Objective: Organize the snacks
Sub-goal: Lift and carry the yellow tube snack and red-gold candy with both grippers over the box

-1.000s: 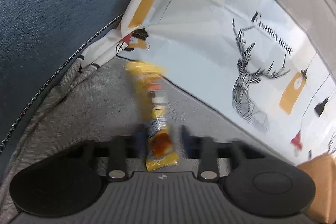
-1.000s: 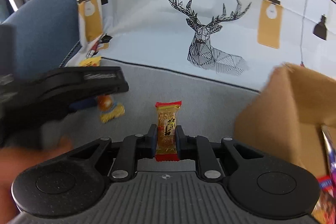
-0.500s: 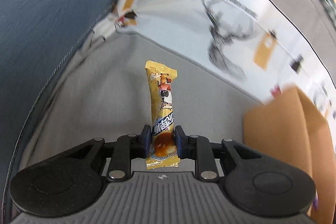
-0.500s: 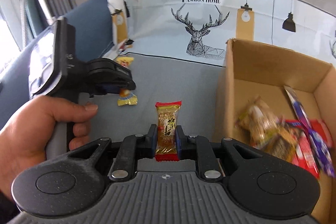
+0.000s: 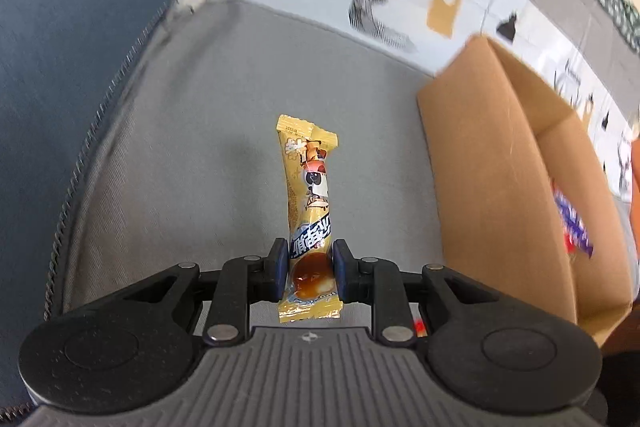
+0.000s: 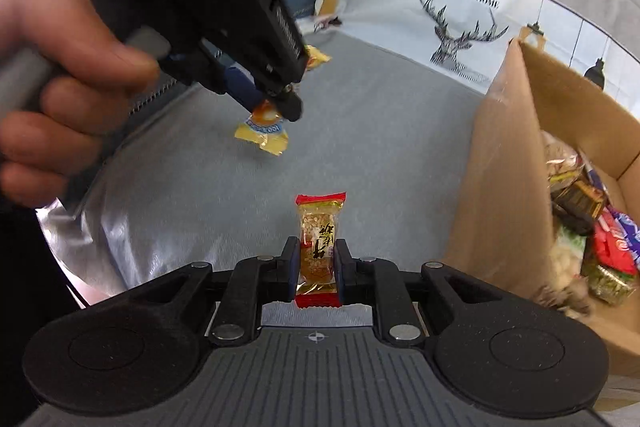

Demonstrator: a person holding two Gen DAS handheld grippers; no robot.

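Cardboard box [image 5: 496, 163]: ran off the right edge in the left wrist view; its far rim smeared by motion.
Deer print on the cloth [image 5: 372, 7]: blurred in the left wrist view, the lettering above it unreadable.
Yellow snack packet [image 6: 262, 131]: middle hidden behind the left gripper [image 6: 280, 99] in the right wrist view; only both ends showed.
Hand [image 6: 60, 67]: cut off by the left edge, blurred.
Snacks in the box [image 6: 592, 235]: heaped and overlapping, partly cut by the right edge; most labels too small to read.
Red scrap [image 5: 419, 326]: mostly hidden behind the left gripper's linkage; could not be identified.
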